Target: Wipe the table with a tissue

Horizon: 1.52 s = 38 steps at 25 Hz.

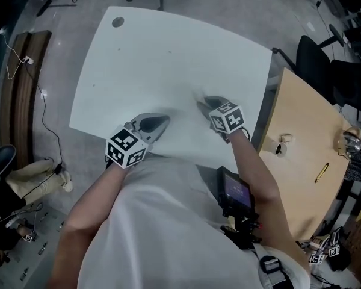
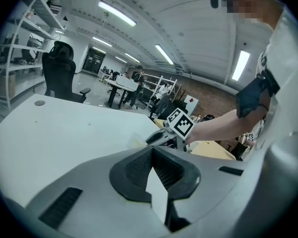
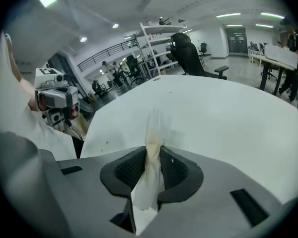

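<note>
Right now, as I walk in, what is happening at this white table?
A person stands at the white table with a handheld gripper in each hand. The right gripper is clamped on a crumpled tissue, whose free end sticks out past the jaws toward the tabletop, near the edge closest to the person. The left gripper sits beside it above the same edge, jaws together and holding nothing. It looks like table wiping with the tissue, done by the right gripper alone.
</note>
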### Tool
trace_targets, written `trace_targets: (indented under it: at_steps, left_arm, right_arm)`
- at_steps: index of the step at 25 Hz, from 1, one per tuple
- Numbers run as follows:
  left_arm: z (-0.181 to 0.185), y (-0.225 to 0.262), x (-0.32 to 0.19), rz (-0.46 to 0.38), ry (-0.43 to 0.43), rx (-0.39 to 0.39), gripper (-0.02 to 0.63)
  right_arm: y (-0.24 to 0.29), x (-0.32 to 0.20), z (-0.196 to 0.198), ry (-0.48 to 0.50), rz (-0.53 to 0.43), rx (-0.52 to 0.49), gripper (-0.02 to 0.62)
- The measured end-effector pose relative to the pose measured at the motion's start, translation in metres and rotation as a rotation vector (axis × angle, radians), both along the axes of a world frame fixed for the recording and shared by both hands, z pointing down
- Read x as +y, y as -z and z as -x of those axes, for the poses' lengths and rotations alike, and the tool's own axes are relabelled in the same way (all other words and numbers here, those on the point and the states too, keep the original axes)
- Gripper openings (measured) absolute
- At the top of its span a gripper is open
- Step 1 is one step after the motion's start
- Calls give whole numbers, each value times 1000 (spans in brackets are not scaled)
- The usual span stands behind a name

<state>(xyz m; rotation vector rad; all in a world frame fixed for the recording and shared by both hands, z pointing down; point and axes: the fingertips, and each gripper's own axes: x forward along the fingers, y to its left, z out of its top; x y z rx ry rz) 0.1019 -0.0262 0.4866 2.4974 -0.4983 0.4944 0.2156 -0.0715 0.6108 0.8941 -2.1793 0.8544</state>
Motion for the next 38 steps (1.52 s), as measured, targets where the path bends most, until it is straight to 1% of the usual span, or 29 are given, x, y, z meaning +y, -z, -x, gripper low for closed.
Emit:
trace_targets:
  at_steps: [4, 7, 11, 15, 17, 22, 24, 26, 28, 30, 33, 35, 38]
  left_arm:
    - [11, -8, -1, 24, 40, 1, 6]
    - [16, -11, -6, 26, 69, 4, 6]
    - [25, -9, -11, 18, 72, 32, 6]
    - [45, -12, -21, 16, 120, 53, 6]
    - [53, -12, -26, 11, 130, 59, 6]
    - [68, -10, -33, 20, 122, 97, 6]
    - [77, -9, -32, 28, 129, 108, 6]
    - [91, -9, -31, 29, 124, 117, 6]
    - [104, -7, -31, 28, 122, 140, 6]
    - [118, -8, -33, 30, 138, 151, 6]
    - [143, -14, -39, 38, 177, 142, 6]
    - [155, -16, -42, 41, 195, 140, 6]
    - [165, -13, -46, 37, 217, 146, 6]
  right_arm:
    - [6, -2, 9, -67, 6, -64, 83]
    - [5, -9, 7, -115, 16, -68, 83]
    - [10, -30, 9, -141, 5, -43, 83]
    - [17, -59, 15, -154, -18, -4, 83]
    - [19, -75, 18, -164, -33, 27, 83]
    - [17, -110, 21, -266, -35, 74, 84]
    - [18, -125, 22, -297, -45, 122, 84]
    - [17, -140, 21, -324, -59, 189, 84]
    - [15, -155, 19, -337, -70, 247, 84]
    - [13, -170, 18, -338, -78, 291, 84]
    - [5, -188, 26, -322, -88, 348, 84]
    - [0, -193, 28, -304, -77, 395, 84]
    - [-6, -189, 27, -234, -63, 530, 83]
